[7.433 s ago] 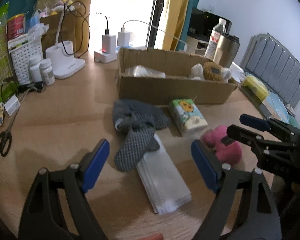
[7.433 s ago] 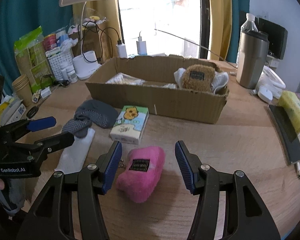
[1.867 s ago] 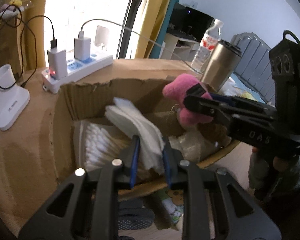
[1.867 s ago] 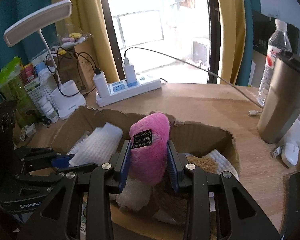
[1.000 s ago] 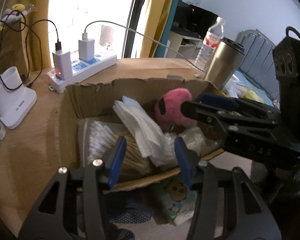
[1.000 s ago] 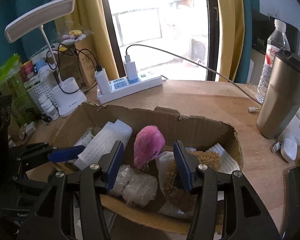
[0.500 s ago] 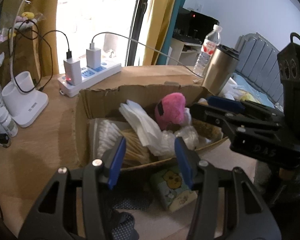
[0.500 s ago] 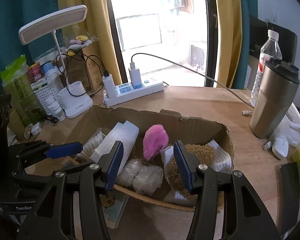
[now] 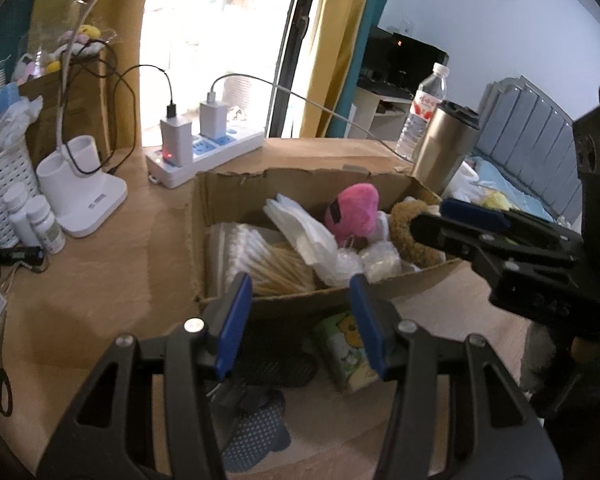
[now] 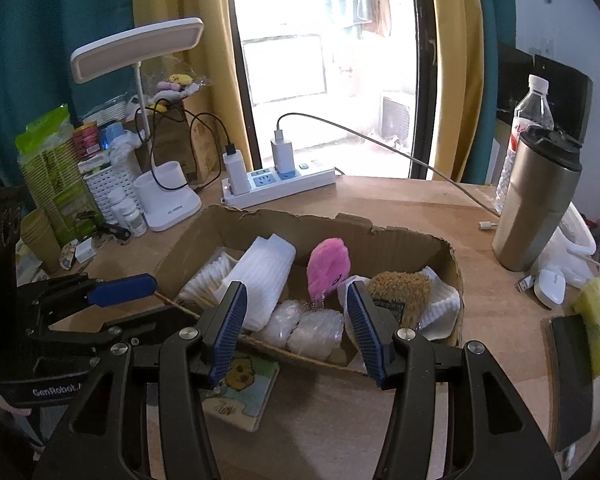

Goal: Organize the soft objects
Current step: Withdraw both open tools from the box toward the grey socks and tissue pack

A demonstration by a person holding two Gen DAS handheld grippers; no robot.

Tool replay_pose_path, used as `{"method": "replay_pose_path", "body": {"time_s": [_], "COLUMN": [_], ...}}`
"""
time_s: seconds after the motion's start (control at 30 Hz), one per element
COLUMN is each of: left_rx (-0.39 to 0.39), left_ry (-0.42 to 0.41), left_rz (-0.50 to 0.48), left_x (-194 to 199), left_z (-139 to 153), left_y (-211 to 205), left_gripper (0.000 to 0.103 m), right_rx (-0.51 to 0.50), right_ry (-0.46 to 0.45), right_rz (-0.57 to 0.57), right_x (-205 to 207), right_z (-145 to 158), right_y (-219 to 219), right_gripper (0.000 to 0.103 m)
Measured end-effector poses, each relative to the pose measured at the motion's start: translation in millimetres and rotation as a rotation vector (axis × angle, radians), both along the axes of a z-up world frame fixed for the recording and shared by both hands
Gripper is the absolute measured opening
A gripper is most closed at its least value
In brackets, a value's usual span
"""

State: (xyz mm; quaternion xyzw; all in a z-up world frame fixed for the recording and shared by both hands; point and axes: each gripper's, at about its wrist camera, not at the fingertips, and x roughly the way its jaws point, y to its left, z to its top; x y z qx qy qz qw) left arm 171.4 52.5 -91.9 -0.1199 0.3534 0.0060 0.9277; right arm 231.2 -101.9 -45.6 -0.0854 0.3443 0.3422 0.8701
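Left wrist: left gripper (image 9: 301,322) jaws apart, nothing between them, above the box's near wall; pink plush (image 9: 354,210) and white cloth stack (image 9: 300,226) sit inside the cardboard box (image 9: 236,188), tissue pack (image 9: 346,354) on the table in front. Right wrist: right gripper (image 10: 296,330) jaws apart and empty, over the box's near edge

Two wrist fisheyes, angled down, close over the table's near edge — both share the cardboard box (image 9: 300,184) (image 10: 416,240)
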Motion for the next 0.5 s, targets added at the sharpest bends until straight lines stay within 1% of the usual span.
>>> {"method": "replay_pose_path", "body": {"time_s": [0.5], "left_rx": [-0.005], "left_ry": [-0.007], "left_rz": [0.059], "left_x": [-33.6], "left_z": [-3.8], "left_y": [12.0], "left_gripper": [0.053], "right_rx": [-0.018], "right_ry": [-0.008], "right_rz": [0.017], "right_x": [-33.1], "right_z": [0.8], "right_y": [6.8], "right_gripper": [0.055]}}
